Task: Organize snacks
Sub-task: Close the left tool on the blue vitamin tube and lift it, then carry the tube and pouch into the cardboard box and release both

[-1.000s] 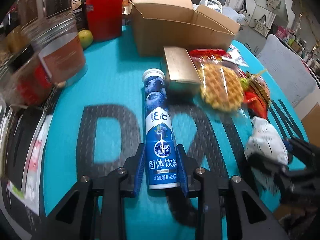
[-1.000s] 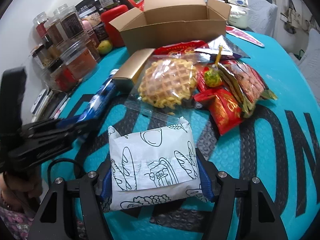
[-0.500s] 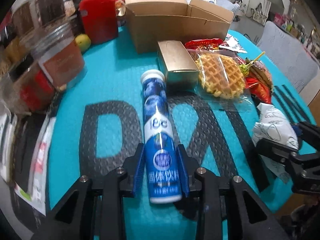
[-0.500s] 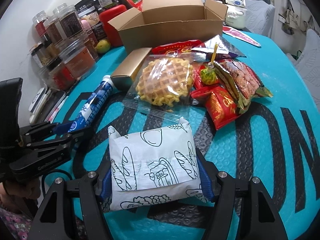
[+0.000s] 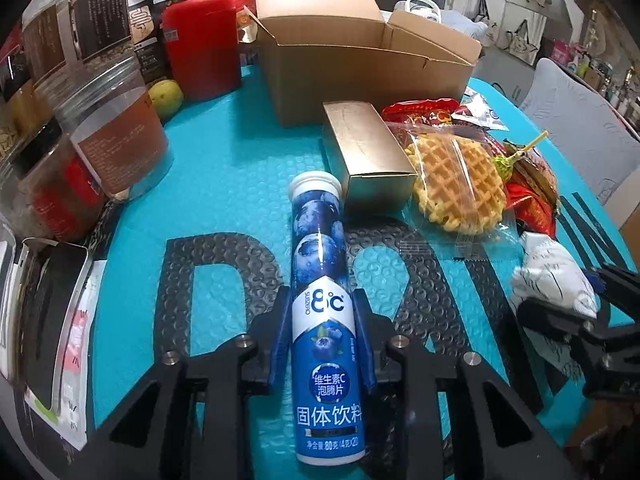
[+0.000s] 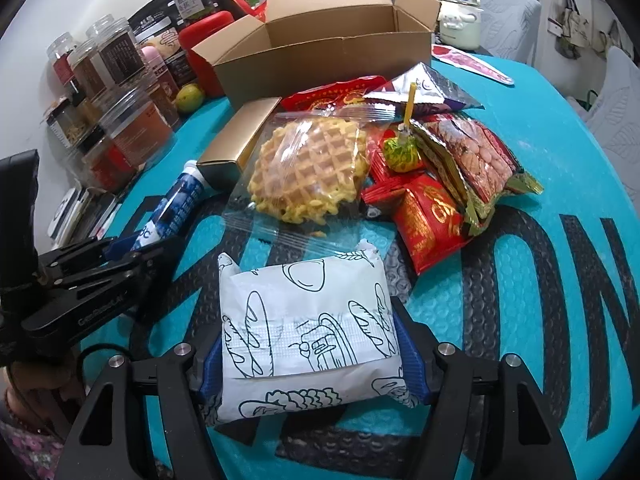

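Note:
My left gripper (image 5: 323, 340) is shut on a blue vitamin tablet tube (image 5: 320, 280) with a white cap that points away from me. My right gripper (image 6: 308, 344) is shut on a white bread packet (image 6: 308, 328) with line drawings. Both are held just above the teal mat (image 5: 224, 184). Ahead lie a gold box (image 5: 368, 152), a wrapped waffle (image 5: 456, 180), red snack packs (image 6: 432, 220) and a lollipop (image 6: 402, 148). An open cardboard box (image 5: 360, 52) stands behind them; it also shows in the right wrist view (image 6: 328, 52).
Clear jars (image 5: 112, 136), a red canister (image 5: 200, 40) and a green fruit (image 5: 166, 96) line the left side. Black flat items (image 5: 52, 320) lie at the near left edge. A white kettle (image 6: 460, 12) stands at the back right.
The left gripper with the tube has drawn back and lifted slightly, then shifted forward again. The right gripper with the bread packet has pulled back a little from the pile.

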Motion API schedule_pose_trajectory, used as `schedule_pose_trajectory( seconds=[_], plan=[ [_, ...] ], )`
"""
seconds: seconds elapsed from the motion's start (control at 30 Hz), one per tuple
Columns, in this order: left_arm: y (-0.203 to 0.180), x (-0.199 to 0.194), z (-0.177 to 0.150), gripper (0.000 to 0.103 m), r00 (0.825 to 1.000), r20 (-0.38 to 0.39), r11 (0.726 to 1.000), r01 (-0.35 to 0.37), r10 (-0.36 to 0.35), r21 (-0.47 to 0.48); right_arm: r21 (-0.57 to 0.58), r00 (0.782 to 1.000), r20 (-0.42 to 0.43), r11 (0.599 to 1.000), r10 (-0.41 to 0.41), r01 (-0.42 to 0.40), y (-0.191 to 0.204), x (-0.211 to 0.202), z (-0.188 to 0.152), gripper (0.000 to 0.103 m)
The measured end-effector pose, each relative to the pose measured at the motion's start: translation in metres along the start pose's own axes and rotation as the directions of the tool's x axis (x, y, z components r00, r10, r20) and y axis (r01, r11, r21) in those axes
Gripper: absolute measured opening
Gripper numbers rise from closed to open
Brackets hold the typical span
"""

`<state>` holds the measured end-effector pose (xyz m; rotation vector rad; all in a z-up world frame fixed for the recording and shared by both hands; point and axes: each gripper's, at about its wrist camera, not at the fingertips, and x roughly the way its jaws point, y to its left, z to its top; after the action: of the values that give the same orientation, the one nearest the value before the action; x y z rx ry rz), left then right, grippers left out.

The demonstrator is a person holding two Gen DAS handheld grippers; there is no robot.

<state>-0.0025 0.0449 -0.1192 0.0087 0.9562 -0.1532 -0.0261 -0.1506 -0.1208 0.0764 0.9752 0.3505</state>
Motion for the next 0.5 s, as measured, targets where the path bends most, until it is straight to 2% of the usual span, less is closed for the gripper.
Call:
schedule_pose_trajectory(
  seconds=[0.23, 0.5],
  plan=[
    [0.005, -0.013, -0.007, 0.028, 0.997, -0.009, 0.997, 0.074, -0.074, -0.030, -0.010, 1.000, 0.011, 1.000, 0.026, -0.026, 0.006, -0.002, 0.001, 0.067],
    [0.000, -0.039, -0.008, 0.028, 0.993, 0.038, 0.993, 0.112, -0.112, -0.019, -0.040, 0.997, 0.037, 0.997, 0.070, -0.068, 0.018, -0.016, 0.001, 0.067]
  ],
)
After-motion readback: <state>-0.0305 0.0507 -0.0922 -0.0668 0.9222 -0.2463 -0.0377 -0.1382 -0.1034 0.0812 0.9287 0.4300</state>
